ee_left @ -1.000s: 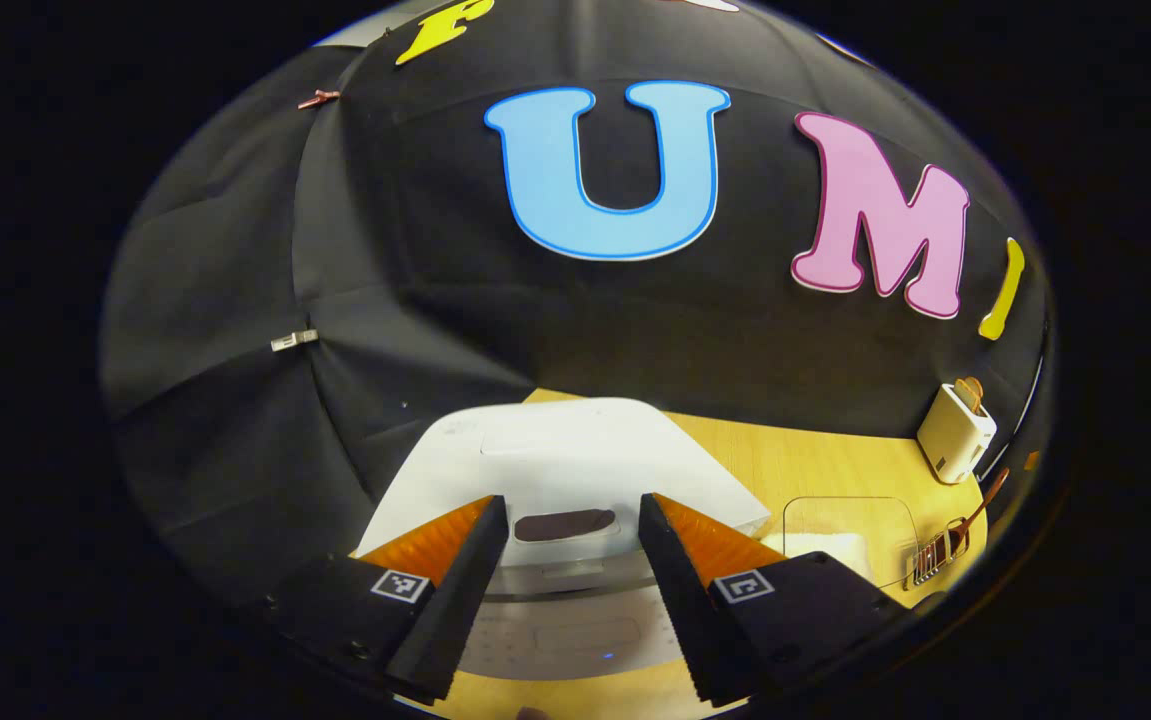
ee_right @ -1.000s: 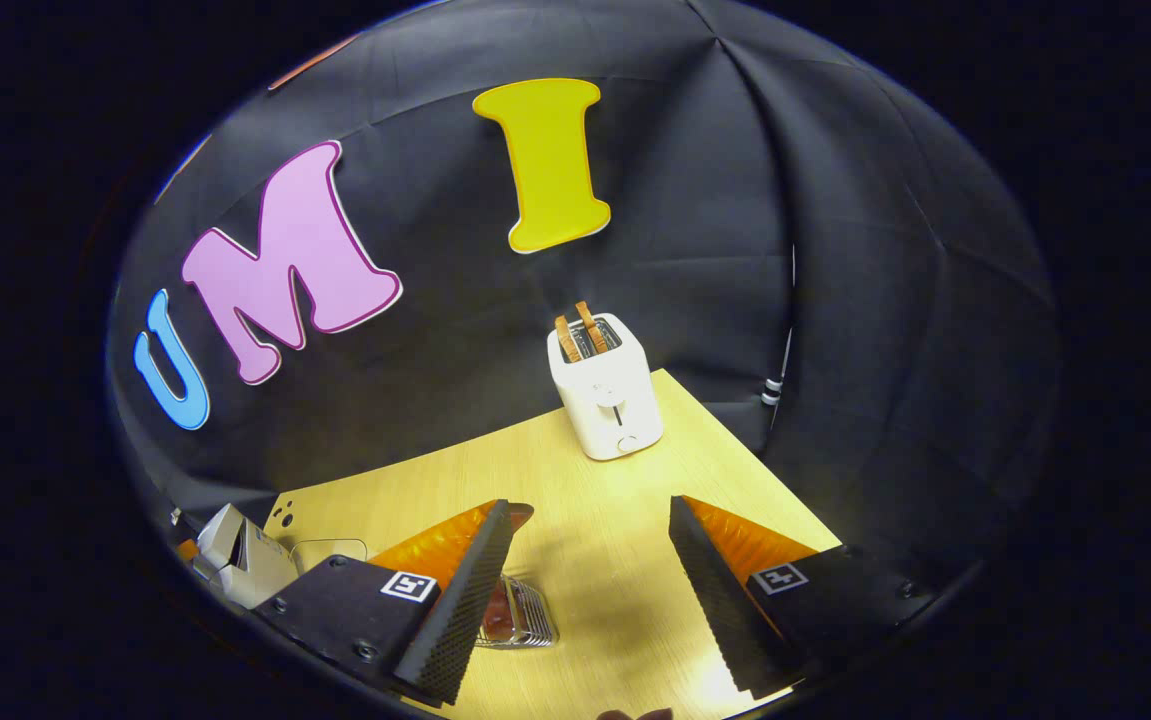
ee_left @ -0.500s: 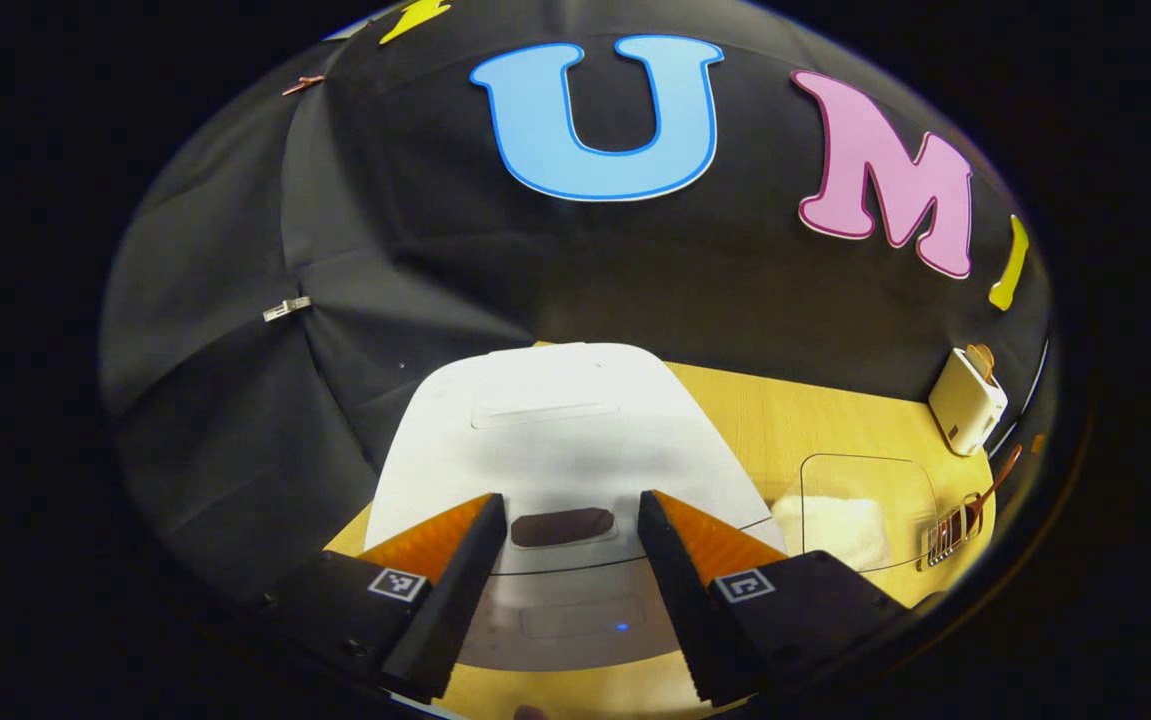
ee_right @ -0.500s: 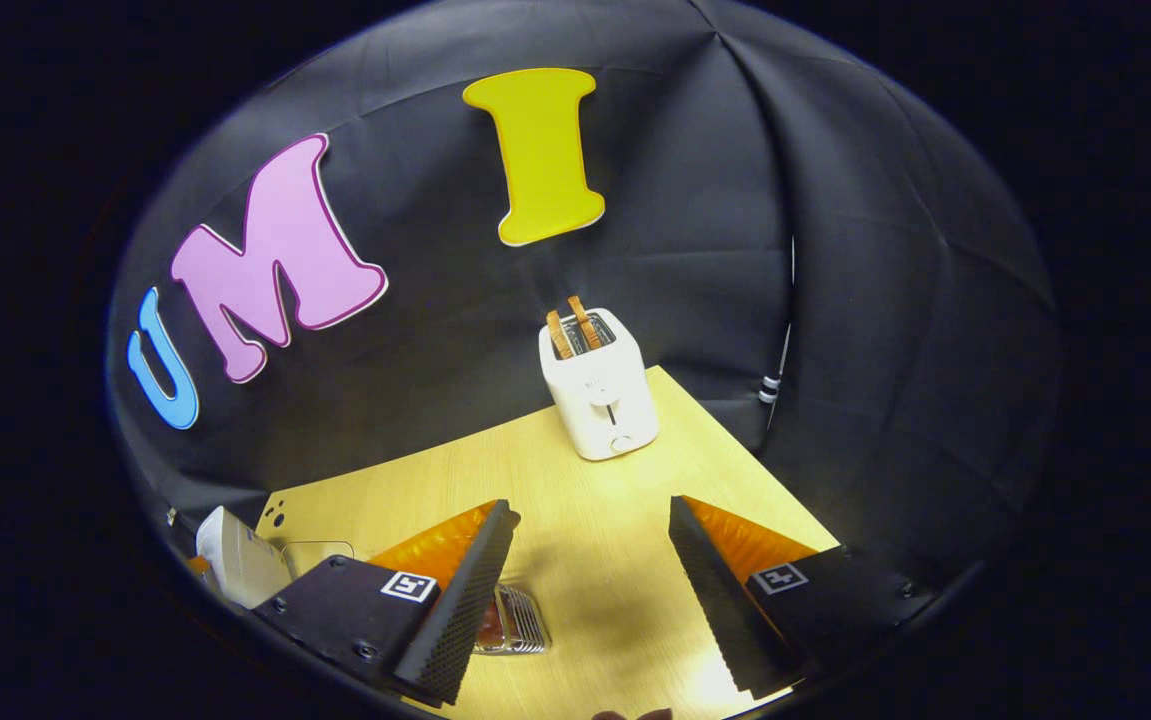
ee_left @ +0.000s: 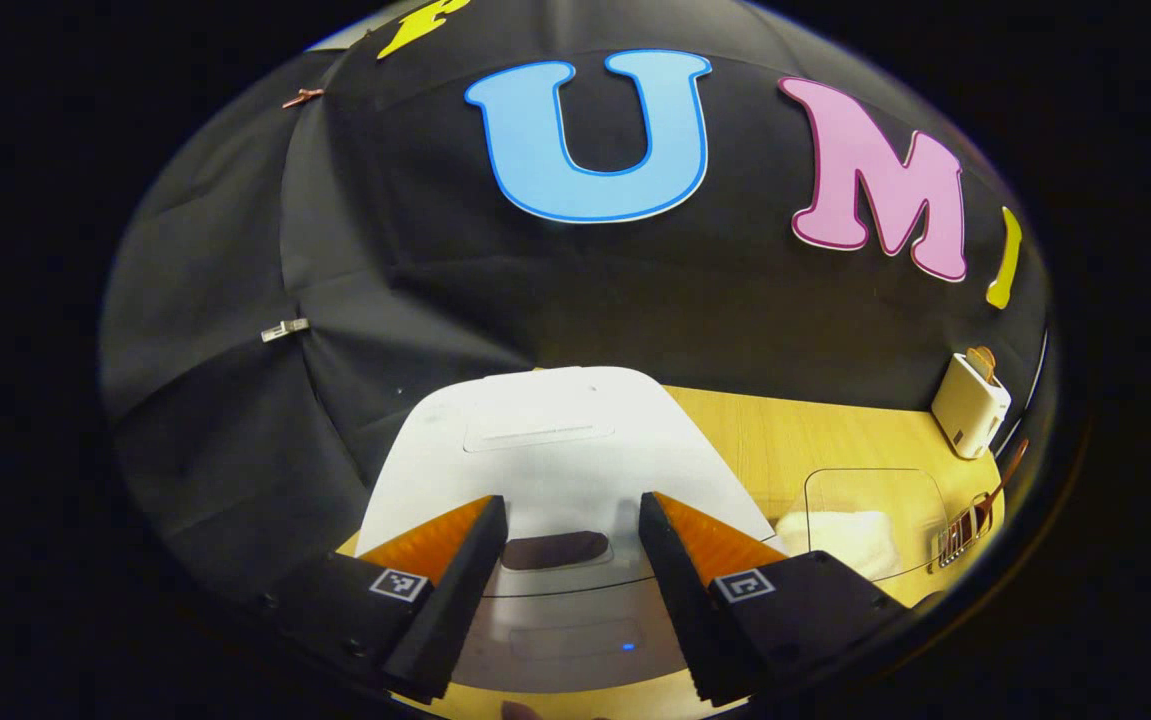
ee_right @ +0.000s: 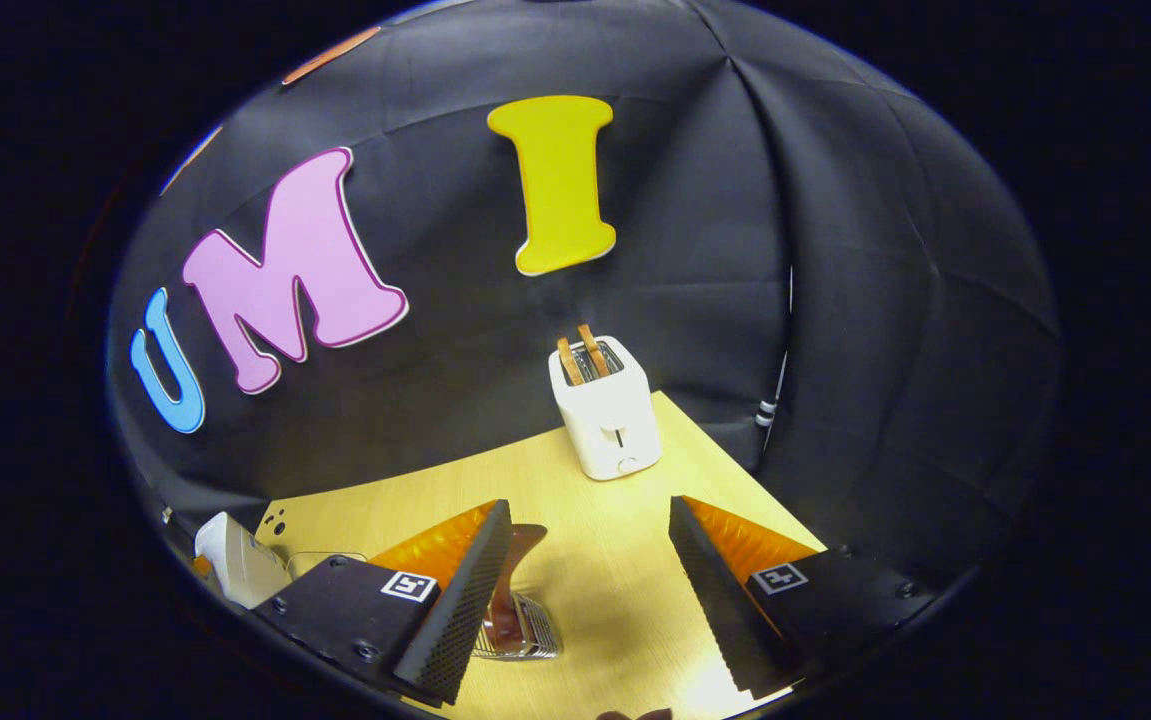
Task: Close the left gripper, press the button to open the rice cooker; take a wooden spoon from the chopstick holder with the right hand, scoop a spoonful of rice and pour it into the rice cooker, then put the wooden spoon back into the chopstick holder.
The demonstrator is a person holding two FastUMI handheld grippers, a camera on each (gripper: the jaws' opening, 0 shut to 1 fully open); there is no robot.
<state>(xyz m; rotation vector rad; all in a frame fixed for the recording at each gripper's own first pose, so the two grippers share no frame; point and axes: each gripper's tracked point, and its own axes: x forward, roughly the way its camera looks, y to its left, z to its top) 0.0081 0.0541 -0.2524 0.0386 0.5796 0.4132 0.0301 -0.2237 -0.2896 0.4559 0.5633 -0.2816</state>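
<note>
Black cloth walls enclose a pale wooden table point(ee_left: 815, 440). At its left edge the white rice cooker point(ee_left: 555, 450) is seen, lid down, its dark button point(ee_left: 555, 550) framed between the spread fingers of the left gripper point(ee_left: 570, 600). The jaws should be brought together before the button is pressed squarely from above. Near the right edge, the wooden spoon point(ee_right: 520, 545) stands in the wire holder point(ee_right: 525, 630), just beside the right gripper point(ee_right: 585, 600), also spread. A clear rice container point(ee_left: 875, 525) and a toaster point(ee_right: 607, 420) are shown.
</note>
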